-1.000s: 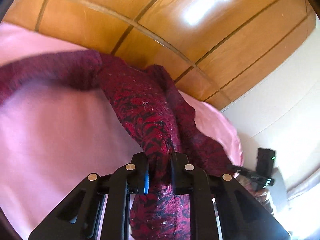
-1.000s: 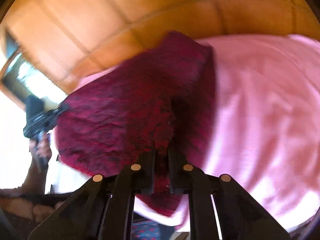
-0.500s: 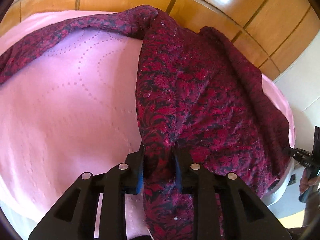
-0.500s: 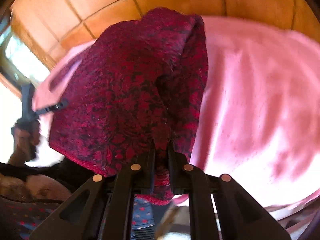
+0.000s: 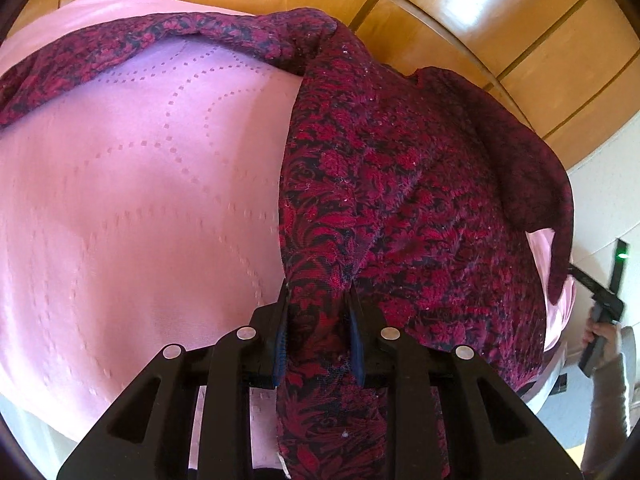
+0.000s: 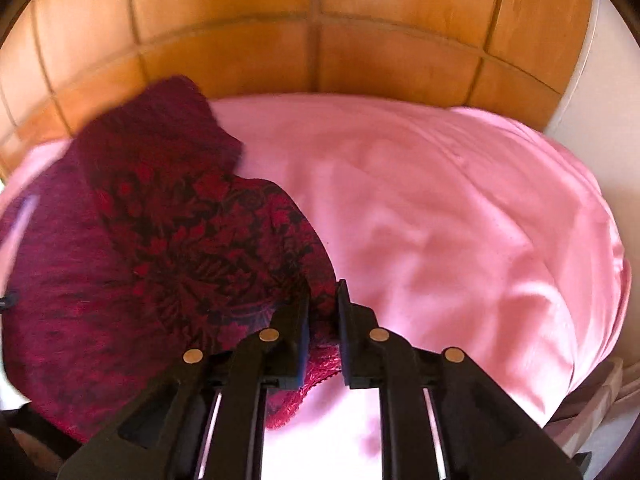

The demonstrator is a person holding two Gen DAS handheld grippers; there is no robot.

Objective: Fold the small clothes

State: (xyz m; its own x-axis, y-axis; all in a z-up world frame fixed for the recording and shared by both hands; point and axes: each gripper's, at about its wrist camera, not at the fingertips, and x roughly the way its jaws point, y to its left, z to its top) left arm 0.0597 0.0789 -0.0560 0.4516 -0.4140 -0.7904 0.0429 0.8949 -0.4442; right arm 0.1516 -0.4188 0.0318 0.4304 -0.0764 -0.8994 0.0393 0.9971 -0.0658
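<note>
The pink bed [image 5: 132, 184] holds the red flowery top [image 5: 400, 200], spread near its corner by the wooden wall [image 6: 320, 20]. The left gripper [image 5: 318, 320] and right gripper [image 6: 322, 312] each pinch an edge, probably to fold it flat.

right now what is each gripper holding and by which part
Both hold the dark red patterned garment: the left gripper pinches a bunched fold of it, the right gripper its near edge.

Left gripper [image 5: 318, 312] and right gripper [image 6: 322, 300] both clamped on cloth
</note>
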